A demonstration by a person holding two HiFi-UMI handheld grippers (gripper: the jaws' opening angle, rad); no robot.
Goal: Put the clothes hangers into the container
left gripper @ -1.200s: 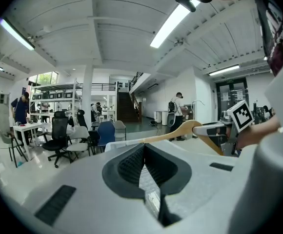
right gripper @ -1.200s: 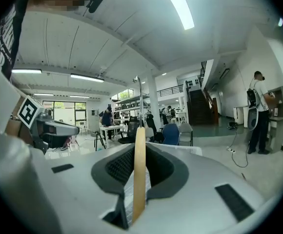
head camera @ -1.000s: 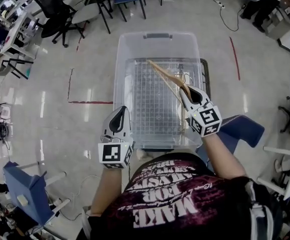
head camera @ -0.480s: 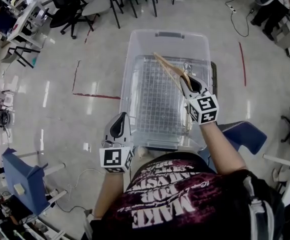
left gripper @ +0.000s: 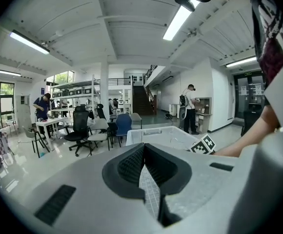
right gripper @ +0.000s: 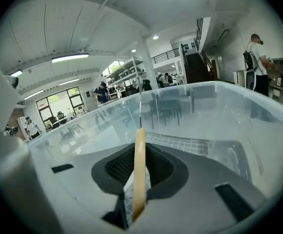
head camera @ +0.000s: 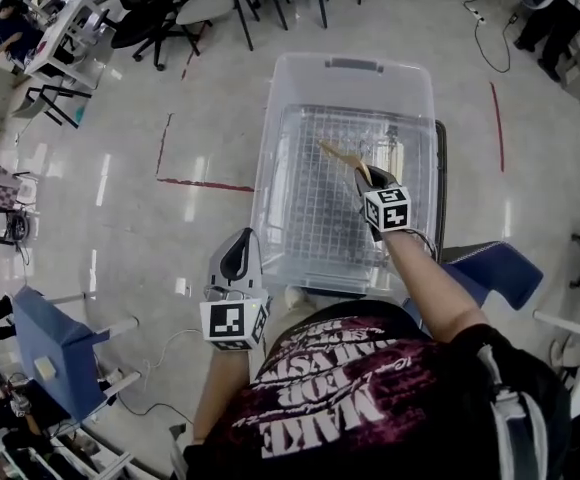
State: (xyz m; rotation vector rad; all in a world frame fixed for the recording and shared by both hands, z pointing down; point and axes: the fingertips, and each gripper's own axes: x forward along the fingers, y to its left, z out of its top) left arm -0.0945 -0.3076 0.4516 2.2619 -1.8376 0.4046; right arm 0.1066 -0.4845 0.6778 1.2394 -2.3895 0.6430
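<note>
1. Lowered since a second ago, head view: right claw (head camera: 367, 178) now down inside the clear container (head camera: 266, 168), clamped on a wooden hanger (head camera: 338, 154) slanting toward the far wall. Left claw (head camera: 238, 243) outside the near wall.
2. Left gripper view: left claw (left gripper: 149, 179) closed, nothing between the pads.
3. Right gripper view: right claw (right gripper: 135, 194) pinched narrow on the hanger's thin edge (right gripper: 139, 160), container wall (right gripper: 219, 111) all around.
4. Risk: if let go at this tilt, hanger likely to tip and clatter, or hook to snag the claw on withdrawal.
</note>
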